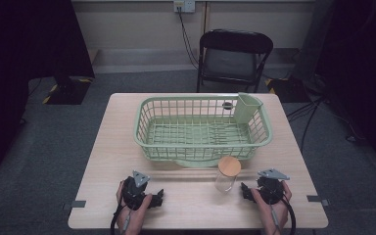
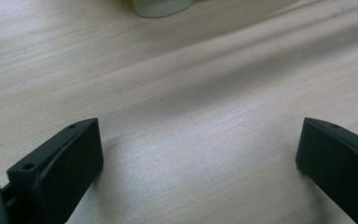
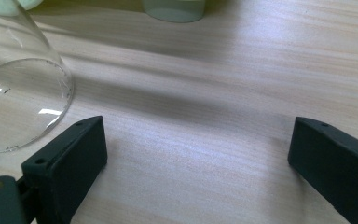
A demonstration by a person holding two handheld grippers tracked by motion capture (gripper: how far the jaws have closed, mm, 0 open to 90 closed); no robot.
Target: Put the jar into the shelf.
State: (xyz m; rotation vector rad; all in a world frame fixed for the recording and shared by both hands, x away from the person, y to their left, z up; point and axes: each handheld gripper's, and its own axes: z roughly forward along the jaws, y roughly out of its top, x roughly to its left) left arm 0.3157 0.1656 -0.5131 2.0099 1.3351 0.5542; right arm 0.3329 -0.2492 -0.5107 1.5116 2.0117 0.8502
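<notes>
Each hand held a black gripper: the left gripper (image 1: 154, 198) and the right gripper (image 1: 245, 191) both carried a grey three-cornered plate on top, at twelve o'clock of the body. A black cable trailed from each toward six o'clock, past the person's hands. In the gripper views, the jaws were matte black blocks with flat faces and small round screw holes along their upper edges.
</notes>
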